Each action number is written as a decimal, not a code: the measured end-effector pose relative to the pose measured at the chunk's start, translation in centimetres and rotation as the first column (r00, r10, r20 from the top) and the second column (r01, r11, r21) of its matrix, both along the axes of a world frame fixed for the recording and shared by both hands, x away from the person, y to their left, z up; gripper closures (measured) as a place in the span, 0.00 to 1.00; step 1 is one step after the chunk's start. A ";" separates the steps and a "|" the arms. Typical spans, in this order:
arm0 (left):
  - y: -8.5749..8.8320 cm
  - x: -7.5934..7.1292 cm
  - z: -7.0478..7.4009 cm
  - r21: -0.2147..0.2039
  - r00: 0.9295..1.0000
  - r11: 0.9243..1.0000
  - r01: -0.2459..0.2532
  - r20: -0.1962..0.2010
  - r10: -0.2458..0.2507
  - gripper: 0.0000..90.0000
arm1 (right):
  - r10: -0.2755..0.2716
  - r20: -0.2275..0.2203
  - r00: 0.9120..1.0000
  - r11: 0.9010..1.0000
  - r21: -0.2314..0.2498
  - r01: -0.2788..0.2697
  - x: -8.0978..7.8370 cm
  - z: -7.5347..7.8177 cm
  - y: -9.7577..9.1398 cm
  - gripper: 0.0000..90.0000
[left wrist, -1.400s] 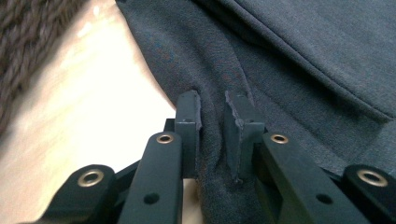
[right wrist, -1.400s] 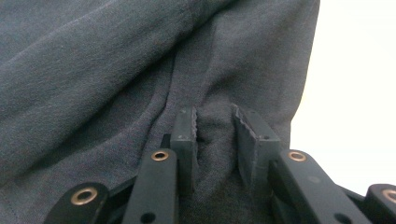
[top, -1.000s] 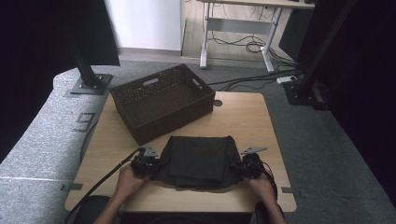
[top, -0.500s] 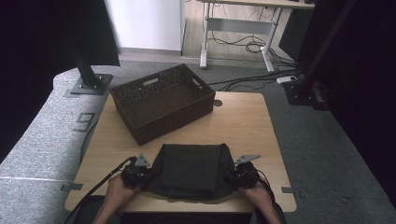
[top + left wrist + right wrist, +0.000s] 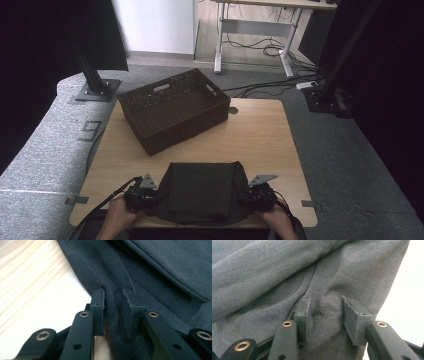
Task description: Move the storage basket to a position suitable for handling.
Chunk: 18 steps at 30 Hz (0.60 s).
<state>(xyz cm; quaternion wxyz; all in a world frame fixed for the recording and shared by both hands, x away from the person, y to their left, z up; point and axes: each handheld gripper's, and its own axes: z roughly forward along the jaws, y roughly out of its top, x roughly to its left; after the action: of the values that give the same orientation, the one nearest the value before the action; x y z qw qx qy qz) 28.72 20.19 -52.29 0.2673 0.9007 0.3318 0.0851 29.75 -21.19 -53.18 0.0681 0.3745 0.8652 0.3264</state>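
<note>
A dark grey folded garment (image 5: 202, 192) lies flat at the near edge of the wooden surface (image 5: 260, 135), directly in front of the person and well apart from the brown woven basket (image 5: 172, 107) that stands at the far left of the surface. In the high view the garment forms a rough rectangle with a hemmed fold across its top layer.

The left gripper (image 5: 141, 195) sits at the garment's left edge, the right gripper (image 5: 257, 196) at its right edge; both lie low and close to level on the surface, pointing inward toward each other. The person's left hand (image 5: 117, 217) and right hand (image 5: 275, 220) hold the grippers from behind, forearms entering from the bottom edge.

In the left gripper view the left gripper (image 5: 113, 306) has a bunched ridge of cloth between its jaws; these have just been opening slightly, and the pads touch the fabric on both sides. In the right gripper view the right gripper (image 5: 324, 312) stands around a puckered fold of cloth, its jaws having just been opening; the left pad meets the fabric, and the right pad stands slightly off it.
</note>
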 end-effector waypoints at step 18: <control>0.8 -2.5 0.0 -0.022 0.999 0.999 0.044 -0.025 -0.044 0.73 | 0.044 -0.019 0.999 0.999 -0.007 -0.044 -3.0 0.1 0.4 0.62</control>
<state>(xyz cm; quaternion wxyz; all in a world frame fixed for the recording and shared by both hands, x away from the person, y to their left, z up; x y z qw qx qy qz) 26.23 20.95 -52.33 0.2743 0.9059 0.3162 0.0641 26.72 -20.80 -53.04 0.0543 0.3583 0.8749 0.3213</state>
